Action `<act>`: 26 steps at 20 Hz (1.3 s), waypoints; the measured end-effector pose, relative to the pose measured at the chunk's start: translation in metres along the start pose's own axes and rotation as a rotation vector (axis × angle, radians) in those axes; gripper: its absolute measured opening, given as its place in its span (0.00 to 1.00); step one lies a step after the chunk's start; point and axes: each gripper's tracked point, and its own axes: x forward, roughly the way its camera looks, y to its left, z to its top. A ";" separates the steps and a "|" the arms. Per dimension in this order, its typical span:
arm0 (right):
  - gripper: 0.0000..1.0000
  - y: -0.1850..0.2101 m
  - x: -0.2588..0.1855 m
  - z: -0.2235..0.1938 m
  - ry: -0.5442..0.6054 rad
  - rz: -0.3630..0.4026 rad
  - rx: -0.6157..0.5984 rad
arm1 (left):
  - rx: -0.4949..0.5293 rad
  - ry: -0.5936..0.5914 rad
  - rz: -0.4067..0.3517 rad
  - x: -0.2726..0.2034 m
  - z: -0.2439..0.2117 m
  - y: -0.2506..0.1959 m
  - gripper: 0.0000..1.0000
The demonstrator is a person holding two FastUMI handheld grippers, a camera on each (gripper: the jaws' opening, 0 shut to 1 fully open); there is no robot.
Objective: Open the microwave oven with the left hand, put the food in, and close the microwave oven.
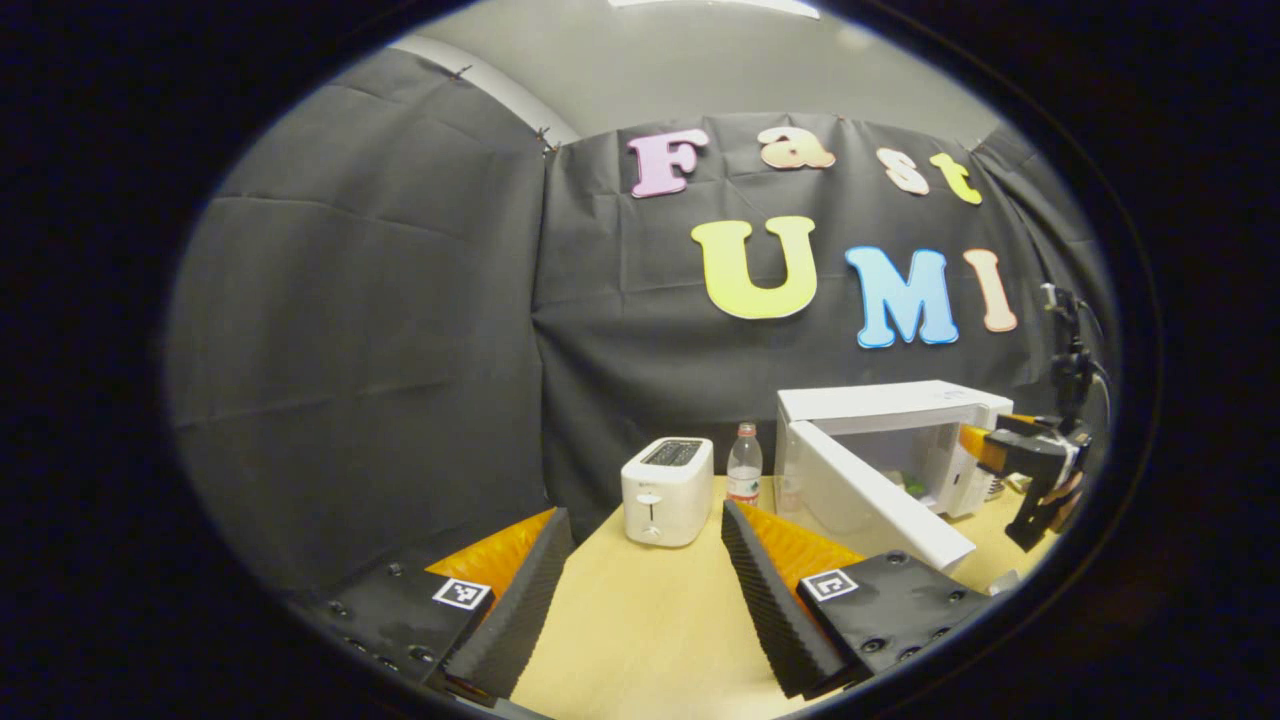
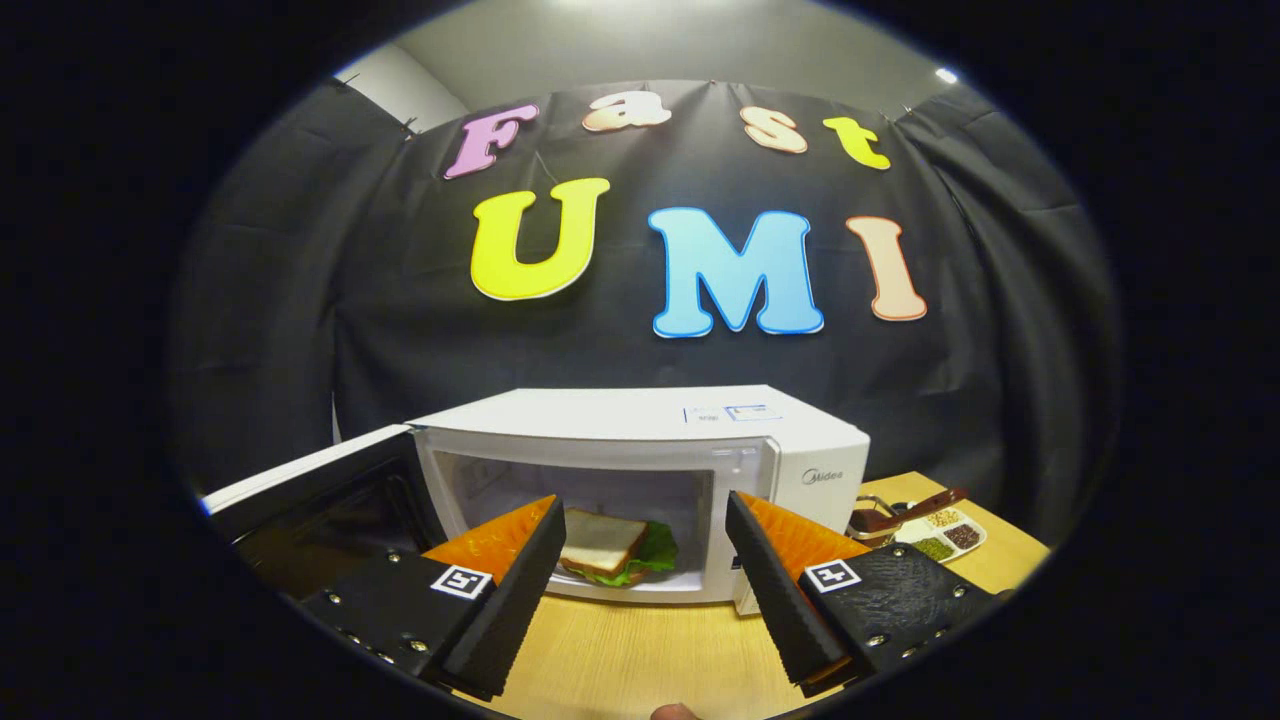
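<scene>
the microwave (image 2: 640,440) stands on the table (image 2: 640,660) with its door (image 2: 310,490) swung out to its left; the sandwich (image 2: 610,550) lies inside the microwave, on its floor, with green leaves under the bread; your right gripper (image 2: 640,575) is in front of the microwave mouth, its fingers apart and holding nothing, the sandwich seen between them but farther in; to the right of the microwave there is a divided dish (image 2: 935,540) with small foods; in the left gripper view your left gripper (image 1: 645,580) is well apart from the microwave (image 1: 890,440), to its left, fingers also apart and empty; a toaster (image 1: 667,490) and a bottle (image 1: 744,465) stand left of the microwave door (image 1: 880,500); your right gripper (image 1: 1035,465) shows at the front of the microwave, near its right side.
</scene>
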 end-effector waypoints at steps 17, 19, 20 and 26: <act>0.98 -0.060 -0.101 0.076 -0.087 0.015 0.005 | -0.071 0.115 -0.056 -0.007 -0.055 -0.069 0.17; 0.98 -0.071 -0.111 0.074 -0.079 -0.001 0.013 | -0.085 0.158 -0.084 -0.007 -0.072 -0.079 0.07; 0.98 -0.075 -0.116 0.074 -0.078 -0.006 0.017 | -0.087 0.164 -0.095 -0.008 -0.074 -0.084 0.07; 0.98 -0.104 -0.131 0.071 -0.059 -0.062 -0.002 | -0.055 0.177 -0.153 -0.012 -0.074 -0.112 0.07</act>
